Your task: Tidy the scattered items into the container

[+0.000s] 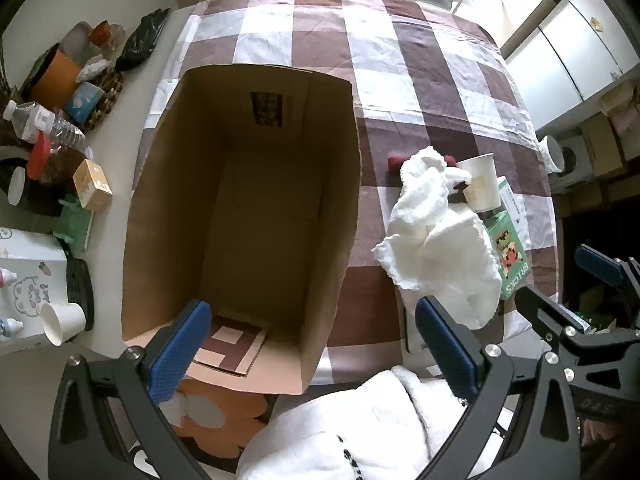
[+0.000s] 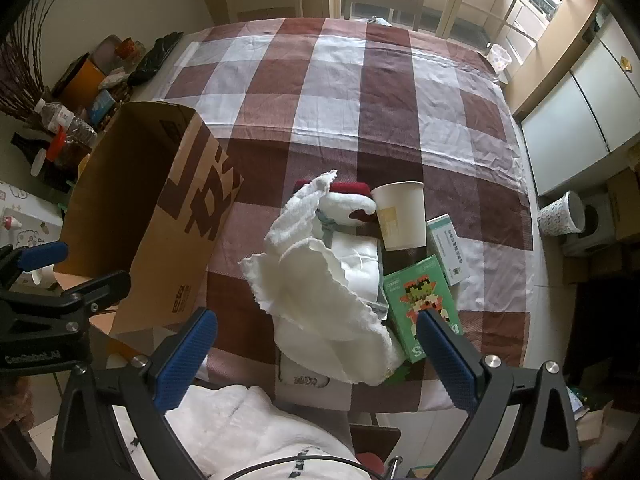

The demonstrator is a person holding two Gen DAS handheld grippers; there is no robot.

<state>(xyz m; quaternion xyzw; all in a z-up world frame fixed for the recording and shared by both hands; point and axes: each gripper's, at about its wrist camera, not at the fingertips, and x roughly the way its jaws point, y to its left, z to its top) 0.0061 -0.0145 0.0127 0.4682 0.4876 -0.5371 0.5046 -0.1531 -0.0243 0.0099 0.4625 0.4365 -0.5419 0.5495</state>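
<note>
Here, one box [image 1: 248,216], one cup [image 2: 401,216]

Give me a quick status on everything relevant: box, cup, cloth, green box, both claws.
Cardboard box: upright, open top, nothing inside.
Paper cup: upright on the pile, mouth up.
White cloth: crumpled, draped over the pile.
Green bricks box: lying flat, partly under cloth.
Left claw: open, holding nothing.
Right claw: open, holding nothing.

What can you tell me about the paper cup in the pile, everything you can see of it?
The paper cup is plain white with a faint yellowish print on its side and a rolled rim. It stands upright and looks empty, on the checked tablecloth at the far side of the pile. The plush presses against its left side; the small white box lies at its right.
</note>
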